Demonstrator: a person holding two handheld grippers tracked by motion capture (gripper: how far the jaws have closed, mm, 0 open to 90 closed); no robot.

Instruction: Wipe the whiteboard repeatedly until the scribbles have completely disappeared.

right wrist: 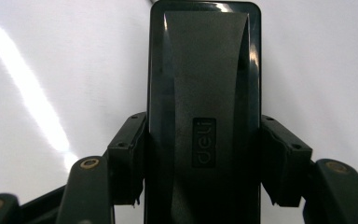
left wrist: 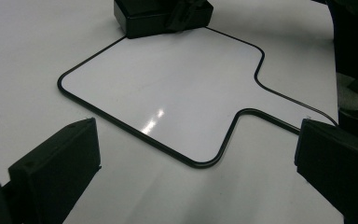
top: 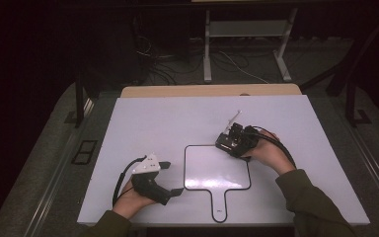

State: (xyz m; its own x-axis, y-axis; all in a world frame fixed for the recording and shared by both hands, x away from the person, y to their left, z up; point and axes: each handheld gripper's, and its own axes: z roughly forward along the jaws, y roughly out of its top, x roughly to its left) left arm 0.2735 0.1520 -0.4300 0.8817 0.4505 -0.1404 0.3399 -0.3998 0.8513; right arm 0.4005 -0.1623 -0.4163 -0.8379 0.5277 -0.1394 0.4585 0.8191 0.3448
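Black plastic whiteboard eraser [right wrist: 205,116] clamped in the right gripper [top: 229,143] at the far right corner of the small handled whiteboard.

The eraser, a long rounded block with an embossed brand mark, sits squarely between the right gripper's two black jaws, whose pads press its long sides. In the left gripper view its end [left wrist: 163,16] rests on the black-edged white paddle-shaped board [left wrist: 168,88], at the board's rim. The left gripper [top: 170,177] lies near the board's left edge, jaws spread wide with nothing between them. Both rest over the white table [top: 148,118].
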